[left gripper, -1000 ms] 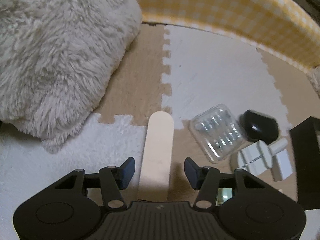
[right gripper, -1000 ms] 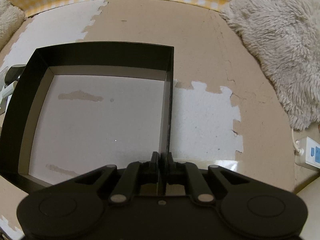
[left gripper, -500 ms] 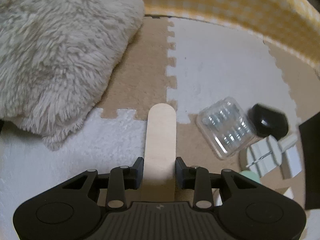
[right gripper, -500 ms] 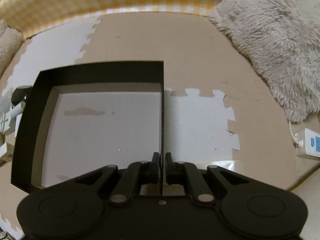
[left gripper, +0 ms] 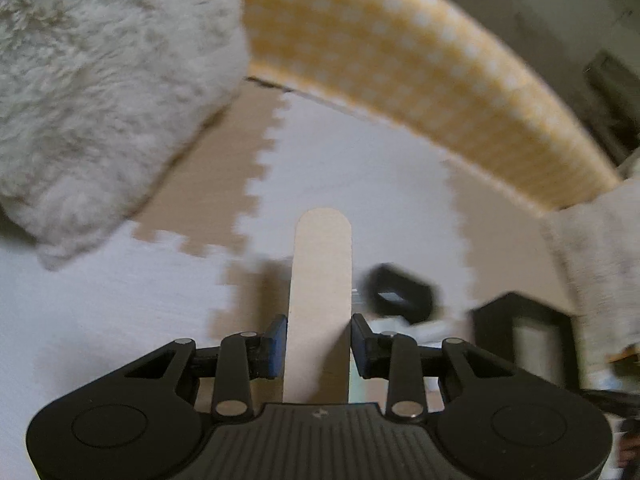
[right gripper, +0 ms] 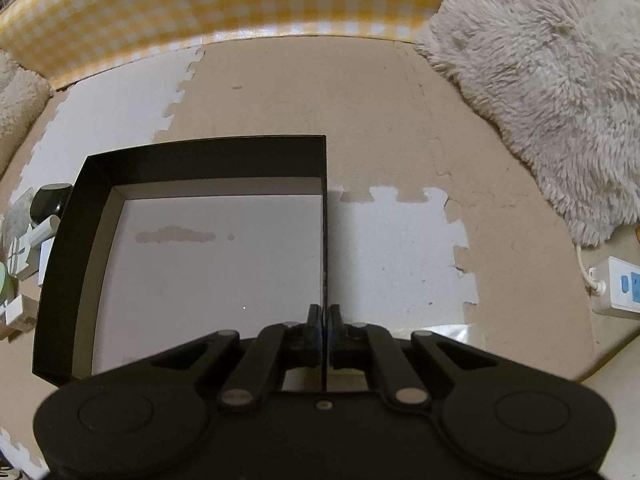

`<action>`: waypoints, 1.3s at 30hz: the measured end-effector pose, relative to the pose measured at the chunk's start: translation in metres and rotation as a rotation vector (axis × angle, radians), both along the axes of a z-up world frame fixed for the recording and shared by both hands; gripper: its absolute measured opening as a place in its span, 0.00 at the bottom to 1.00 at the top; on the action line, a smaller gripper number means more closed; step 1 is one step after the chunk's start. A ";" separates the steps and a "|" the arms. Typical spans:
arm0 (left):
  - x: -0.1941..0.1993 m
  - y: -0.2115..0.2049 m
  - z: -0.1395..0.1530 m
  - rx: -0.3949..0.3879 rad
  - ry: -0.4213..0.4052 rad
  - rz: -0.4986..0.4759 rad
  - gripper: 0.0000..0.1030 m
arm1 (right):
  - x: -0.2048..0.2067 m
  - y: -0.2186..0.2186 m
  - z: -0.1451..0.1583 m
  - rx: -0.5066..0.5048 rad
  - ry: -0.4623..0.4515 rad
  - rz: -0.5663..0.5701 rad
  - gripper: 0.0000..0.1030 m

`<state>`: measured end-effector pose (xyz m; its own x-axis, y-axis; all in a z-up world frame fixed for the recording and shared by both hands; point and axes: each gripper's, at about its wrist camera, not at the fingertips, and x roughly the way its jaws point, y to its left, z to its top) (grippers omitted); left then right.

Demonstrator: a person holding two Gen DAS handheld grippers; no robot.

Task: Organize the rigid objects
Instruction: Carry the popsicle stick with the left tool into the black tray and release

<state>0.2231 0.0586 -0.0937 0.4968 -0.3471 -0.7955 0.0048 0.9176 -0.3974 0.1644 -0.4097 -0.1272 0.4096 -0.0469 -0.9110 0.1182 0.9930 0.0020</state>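
My left gripper (left gripper: 319, 338) is shut on a flat pale wooden stick (left gripper: 320, 280) and holds it lifted above the floor mat, pointing forward. My right gripper (right gripper: 324, 320) is shut on the right wall of a black open box (right gripper: 325, 184) with a white floor, which has nothing in it. The box also shows blurred at the right of the left wrist view (left gripper: 520, 320). A black rounded object (left gripper: 400, 290) lies on the mat beyond the stick; it also shows left of the box in the right wrist view (right gripper: 50, 202).
White small parts (right gripper: 28, 248) lie left of the box. A yellow checked barrier (right gripper: 240, 8) runs along the back. Fluffy cushions (left gripper: 100, 80) (right gripper: 560, 100) lie at both sides. A white power strip (right gripper: 620, 286) sits at far right.
My left gripper closed on the wooden stick and lifted it off the mat, swinging right. My right gripper stayed shut on the box wall and pulled it slightly back.
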 end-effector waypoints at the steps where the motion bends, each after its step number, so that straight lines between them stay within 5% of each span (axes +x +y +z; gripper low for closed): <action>1: -0.003 -0.006 0.004 -0.033 -0.003 -0.008 0.34 | 0.000 0.000 0.000 0.000 0.001 0.000 0.03; 10: -0.015 -0.118 0.018 -0.194 -0.004 -0.192 0.34 | 0.000 -0.001 0.000 0.015 0.000 -0.014 0.03; 22: 0.001 -0.271 -0.022 -0.179 0.087 -0.279 0.34 | -0.002 -0.001 0.000 0.032 -0.006 -0.023 0.03; 30: 0.013 -0.315 -0.058 -0.150 0.157 -0.241 0.34 | -0.003 -0.001 0.000 0.046 -0.014 -0.025 0.03; 39: 0.017 -0.339 -0.078 -0.208 0.201 -0.215 0.37 | -0.002 -0.002 -0.001 0.071 -0.024 -0.023 0.03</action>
<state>0.2402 -0.2801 -0.1721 0.2353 -0.5917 -0.7711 0.0915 0.8033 -0.5885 0.1619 -0.4117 -0.1277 0.4308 0.0080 -0.9024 0.1400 0.9873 0.0755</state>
